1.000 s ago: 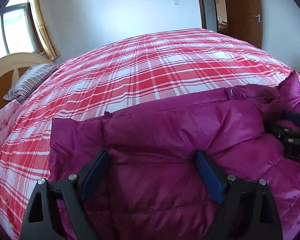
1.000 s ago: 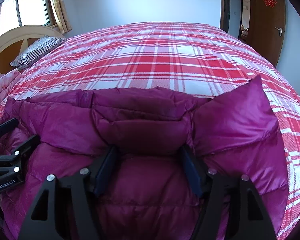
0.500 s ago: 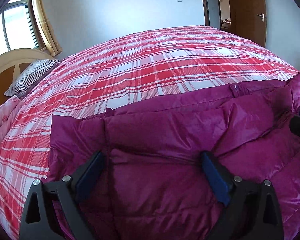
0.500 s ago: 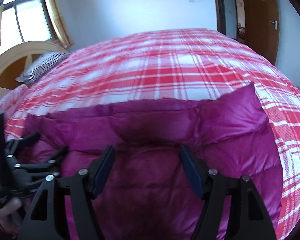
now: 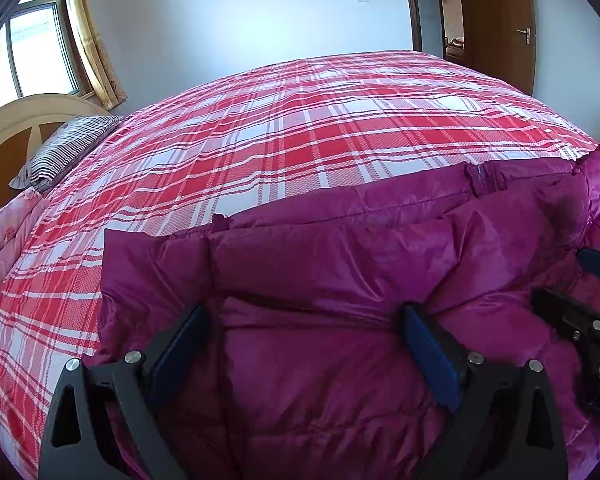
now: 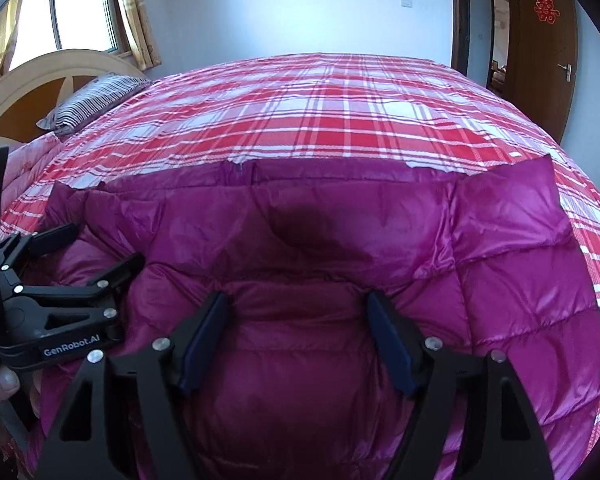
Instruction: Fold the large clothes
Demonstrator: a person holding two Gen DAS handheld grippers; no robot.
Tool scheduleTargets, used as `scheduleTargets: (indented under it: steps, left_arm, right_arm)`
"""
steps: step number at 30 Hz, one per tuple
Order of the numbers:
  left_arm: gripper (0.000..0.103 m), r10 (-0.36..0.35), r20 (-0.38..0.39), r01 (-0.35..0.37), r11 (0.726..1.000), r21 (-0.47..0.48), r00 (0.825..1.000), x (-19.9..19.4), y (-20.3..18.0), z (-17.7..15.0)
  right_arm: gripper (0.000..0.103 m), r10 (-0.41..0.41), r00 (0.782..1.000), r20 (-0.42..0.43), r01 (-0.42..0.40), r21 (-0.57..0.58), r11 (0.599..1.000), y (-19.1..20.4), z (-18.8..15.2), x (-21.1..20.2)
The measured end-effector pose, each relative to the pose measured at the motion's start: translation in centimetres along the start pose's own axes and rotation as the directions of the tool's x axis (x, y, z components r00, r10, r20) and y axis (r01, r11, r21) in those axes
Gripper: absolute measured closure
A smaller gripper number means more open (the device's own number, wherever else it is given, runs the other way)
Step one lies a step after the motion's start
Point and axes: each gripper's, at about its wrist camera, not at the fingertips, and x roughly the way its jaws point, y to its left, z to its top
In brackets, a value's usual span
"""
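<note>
A magenta quilted down jacket (image 5: 340,264) lies flat on the red plaid bed, its far edge straight; it also fills the lower right wrist view (image 6: 340,240). My left gripper (image 5: 304,320) is open, its blue pads resting on the jacket's left part with a fold of fabric between the jaws, not pinched. My right gripper (image 6: 298,308) is open over the jacket's middle, pads touching the fabric. The left gripper also shows at the left edge of the right wrist view (image 6: 96,252), open. The right gripper shows at the right edge of the left wrist view (image 5: 580,280).
The red and white plaid bedspread (image 5: 320,132) stretches beyond the jacket. A striped pillow (image 5: 64,148) and a wooden headboard (image 5: 8,128) are far left. A pink quilt (image 5: 0,232) lies at the left edge. A brown door (image 6: 540,52) stands at the back right.
The raised corner at the jacket's right side has been laid flat and the folded edge smoothed out. Both grippers stayed open and shifted slightly over the fabric.
</note>
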Motion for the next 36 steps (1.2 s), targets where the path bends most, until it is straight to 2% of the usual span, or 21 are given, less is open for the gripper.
scheduleTargets:
  steps: [19,23,26,29,30,32,33,36]
  left_arm:
    - [0.005,0.003,-0.006,-0.003,1.000,0.003,1.000,0.1,0.0,0.0]
    - [0.005,0.033,-0.008,-0.032,0.999,0.020,0.999,-1.0,0.0,0.3]
    - [0.005,0.032,0.059,-0.033,0.999,0.020,0.998,-3.1,0.8,0.6]
    - [0.005,0.128,0.121,-0.132,0.991,0.028,0.984,-3.4,2.0,0.9]
    - [0.005,0.145,0.087,-0.148,0.989,0.027,0.986,-2.4,2.5,0.8]
    - [0.005,0.092,-0.027,-0.093,0.995,-0.022,0.995,0.2,3.6,0.4]
    - [0.004,0.066,-0.037,-0.068,0.996,-0.057,0.997,0.6,4.2,0.3]
    - [0.003,0.089,-0.020,-0.090,0.994,-0.059,0.996,0.7,4.0,0.2]
  right_arm:
    - [0.022,-0.042,0.999,-0.028,0.041,-0.031,0.999,0.9,0.0,0.6]
    - [0.020,-0.042,0.999,-0.030,0.041,-0.033,0.999,1.0,-0.1,0.8]
    - [0.019,-0.040,0.999,-0.029,0.039,-0.033,0.999,1.0,-0.1,1.0]
    - [0.018,-0.037,0.999,-0.027,0.036,-0.031,0.999,0.9,-0.1,0.9]
    - [0.018,-0.039,0.999,-0.027,0.038,-0.032,0.999,0.9,-0.1,0.9]
    - [0.018,-0.040,0.999,-0.027,0.039,-0.035,0.999,1.0,-0.1,0.9]
    - [0.018,-0.038,0.999,-0.027,0.037,-0.034,0.999,1.0,0.0,0.9]
    - [0.019,0.013,1.000,-0.004,-0.013,-0.018,1.000,0.4,0.2,-0.2]
